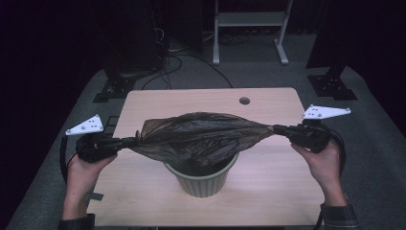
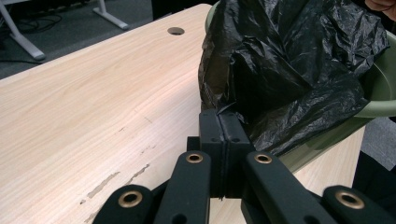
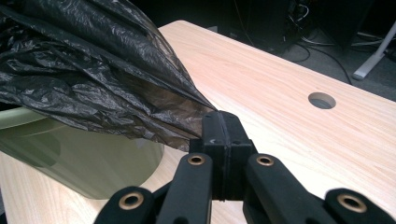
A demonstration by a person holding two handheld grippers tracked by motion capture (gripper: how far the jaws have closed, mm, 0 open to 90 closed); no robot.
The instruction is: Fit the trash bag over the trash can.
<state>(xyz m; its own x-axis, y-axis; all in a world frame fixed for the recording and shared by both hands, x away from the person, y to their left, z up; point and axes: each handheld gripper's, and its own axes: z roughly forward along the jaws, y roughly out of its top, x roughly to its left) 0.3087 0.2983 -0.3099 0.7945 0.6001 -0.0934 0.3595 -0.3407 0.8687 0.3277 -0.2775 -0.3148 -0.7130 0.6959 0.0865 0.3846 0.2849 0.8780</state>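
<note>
This looks like a lab or test room: a pale wooden bench (image 1: 268, 191) with a cable hole (image 1: 244, 101) stands on grey carpet (image 1: 373, 143), ringed by black curtains (image 1: 57, 43), loose cables (image 1: 177, 60), black stand feet (image 1: 330, 86) and a white desk frame (image 1: 249, 28).

Crinkled glossy plastic bag (image 1: 201, 136), woodgrain table (image 1: 273, 110)

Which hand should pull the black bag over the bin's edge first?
Probably left: the left gripper, shut on the black bin bag, seems lower and nearer the green bin rim than the right gripper.
</note>
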